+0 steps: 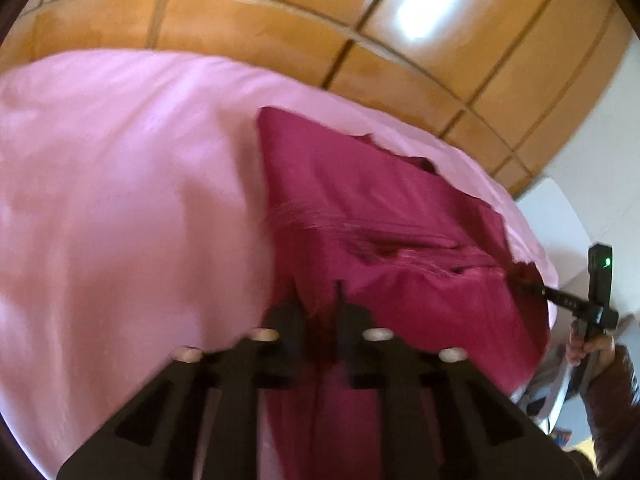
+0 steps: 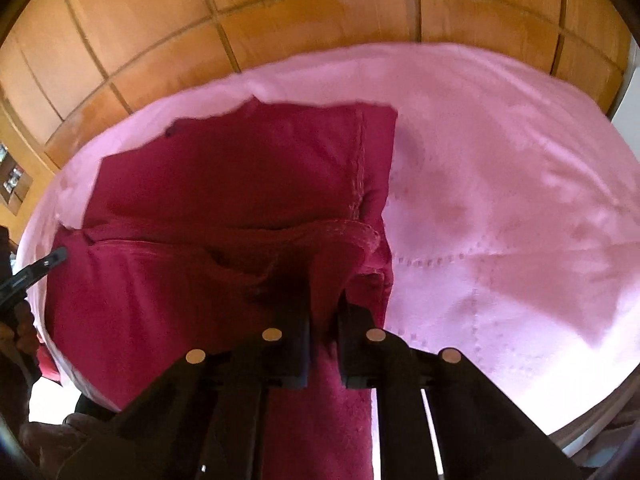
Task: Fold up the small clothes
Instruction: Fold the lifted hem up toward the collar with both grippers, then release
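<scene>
1. Where the pink sheet covers the surface, a dark red garment lies spread, its near edge lifted.
2. The left gripper has its jaws closed on a pinch of the garment's near edge.
3. The right gripper is likewise clamped on bunched red cloth at the opposite corner.
4. Orange floor tiles show beyond the sheet.

Both grippers are black with pale round pins; the right hand wears a brown sleeve.
</scene>
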A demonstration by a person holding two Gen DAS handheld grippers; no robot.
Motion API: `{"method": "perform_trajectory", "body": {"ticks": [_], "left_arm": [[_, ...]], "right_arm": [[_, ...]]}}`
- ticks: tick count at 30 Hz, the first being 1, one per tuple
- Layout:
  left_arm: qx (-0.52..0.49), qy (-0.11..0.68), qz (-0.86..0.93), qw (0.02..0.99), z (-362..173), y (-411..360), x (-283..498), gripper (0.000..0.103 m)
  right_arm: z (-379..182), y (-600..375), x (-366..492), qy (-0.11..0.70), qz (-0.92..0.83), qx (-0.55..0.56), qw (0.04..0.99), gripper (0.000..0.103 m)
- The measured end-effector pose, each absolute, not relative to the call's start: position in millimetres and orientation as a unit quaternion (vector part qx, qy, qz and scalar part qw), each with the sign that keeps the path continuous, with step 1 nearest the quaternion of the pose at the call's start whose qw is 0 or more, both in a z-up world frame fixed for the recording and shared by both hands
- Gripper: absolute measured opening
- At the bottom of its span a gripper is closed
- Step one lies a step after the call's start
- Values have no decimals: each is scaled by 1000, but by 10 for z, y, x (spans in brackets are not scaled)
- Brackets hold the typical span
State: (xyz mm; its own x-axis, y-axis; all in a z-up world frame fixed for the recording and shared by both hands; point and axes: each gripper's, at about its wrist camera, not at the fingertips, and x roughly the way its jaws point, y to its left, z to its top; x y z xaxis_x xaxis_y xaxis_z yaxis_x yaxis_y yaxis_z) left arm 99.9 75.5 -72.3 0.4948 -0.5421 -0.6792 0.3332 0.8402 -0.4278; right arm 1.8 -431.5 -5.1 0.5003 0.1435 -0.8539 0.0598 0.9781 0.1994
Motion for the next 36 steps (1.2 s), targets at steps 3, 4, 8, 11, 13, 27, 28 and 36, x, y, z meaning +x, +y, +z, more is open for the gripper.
{"method": "perform_trajectory", "body": {"ticks": [3, 4, 8, 11, 13, 27, 28, 36], "left_arm": [[-123, 419, -263, 860, -610, 774, 944, 7], [-129, 410, -266, 863, -536, 803, 929, 7], [-126, 379, -268, 877, -276, 805, 950, 7], [-110, 362, -261, 888, -121, 757, 1081, 7], [-104, 356, -251, 894, -41, 722, 1234, 7], [-77, 426, -143, 890, -466, 341, 2514, 7], [-65, 449, -124, 883, -622, 296, 2601, 7], [-54, 450, -92, 886, -628, 396, 2453, 38]], "right_arm": [[159, -4306, -21, 477, 27, 105, 872, 8], [245, -4306, -12, 467, 31, 107, 877, 8], [462, -4292, 148, 437, 39, 116, 891, 8], [550, -4324, 382, 422, 37, 123, 898, 8], [542, -4369, 607, 418, 28, 132, 898, 8], [-459, -4553, 1933, 500, -71, 142, 851, 9], [-580, -4570, 1975, 512, -75, 143, 844, 11], [-405, -4683, 1629, 487, -42, 156, 858, 53]]}}
